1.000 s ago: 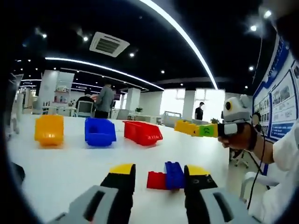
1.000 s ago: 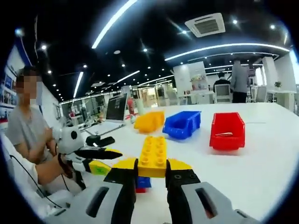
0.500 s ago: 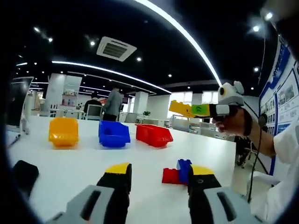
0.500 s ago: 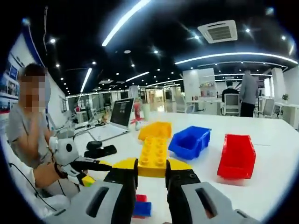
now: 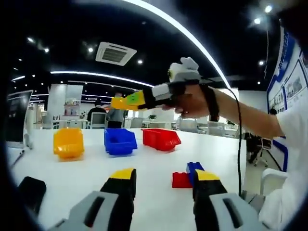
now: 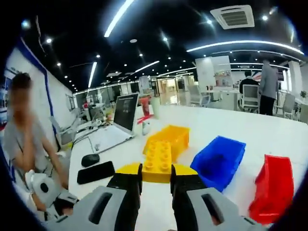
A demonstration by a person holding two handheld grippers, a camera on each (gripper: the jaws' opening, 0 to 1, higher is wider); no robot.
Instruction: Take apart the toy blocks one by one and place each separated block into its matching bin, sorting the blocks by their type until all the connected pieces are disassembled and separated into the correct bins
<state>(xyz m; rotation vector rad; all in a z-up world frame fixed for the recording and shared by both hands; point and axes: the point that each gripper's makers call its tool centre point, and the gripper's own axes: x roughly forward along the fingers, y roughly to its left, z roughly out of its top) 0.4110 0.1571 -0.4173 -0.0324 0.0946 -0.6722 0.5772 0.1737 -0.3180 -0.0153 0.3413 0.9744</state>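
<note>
up close, the right tool (image 6: 155, 179) is clamped on a yellow studded plastic toy block (image 6: 157, 161), its two rows of round studs facing up, the jaws pressing its sides; the block is held in the air above the white worktop (image 6: 226, 127), in line with the yellow plastic bin (image 6: 172, 137). beside that bin sit the blue plastic bin (image 6: 218, 160) and the red plastic bin (image 6: 273, 188), all three in a row and apart from one another. a black phone (image 6: 95, 172), a black mouse (image 6: 90, 160) and an open laptop (image 6: 119, 120) lie near the worktop's far edge.

from the left gripper view, the left tool (image 5: 160, 182) stands wide open with nothing between its jaws. just past its right jaw a joined red and blue block pair (image 5: 186, 176) rests on the worktop. the room is an open office with a dark ceiling, long light strips and people standing far back.
</note>
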